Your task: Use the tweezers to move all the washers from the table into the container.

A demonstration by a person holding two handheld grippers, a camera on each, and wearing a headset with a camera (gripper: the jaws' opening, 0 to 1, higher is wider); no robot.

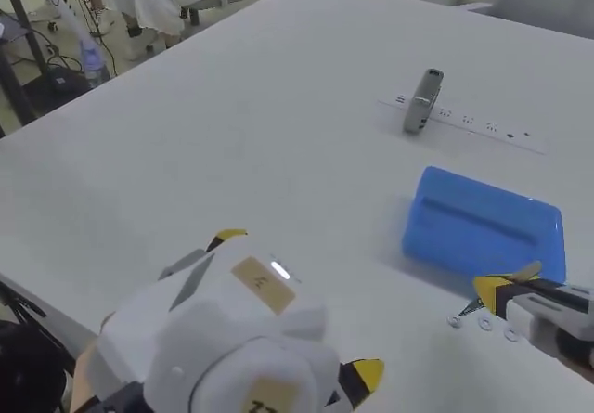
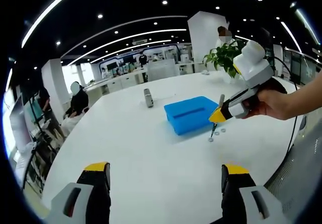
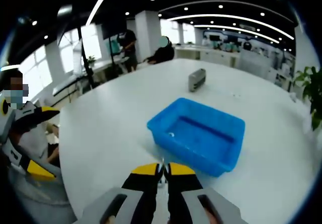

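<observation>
On the tabletop (image 1: 232, 135), smooth matte white, three washers (image 1: 484, 323) lie loose: small flat metal rings, close together, just beside the near wall of the container (image 1: 483, 227). It's a shallow rectangular tub in glossy blue plastic, with rounded corners and a raised rim. From the right gripper view I see one small bright speck on its floor near a wall; can't tell if it's a washer.

Right tool (image 3: 162, 169): yellow-and-black tips pressed together, pinching the tweezers (image 2: 221, 103). They're thin grey metal, one end sticking up above the jaws, the fine end pointing down at the washers. I can't tell whether the tweezer tip touches a washer. A hand (image 2: 274, 103) grips the tool's white moulded body.

Left tool (image 2: 165, 171): jaws spread wide, held over bare tabletop, well apart from the container. White plastic shell with a tan label on top; the print is too blurred for me to read.

Beyond the container, a grey block (image 1: 424, 100) with rounded ends stands upright, brushed-metal look. It sits next to a flush socket strip (image 1: 473, 121) with small dark marks, unreadable. Leafy green plant (image 2: 224, 58) at the far tabletop edge.
</observation>
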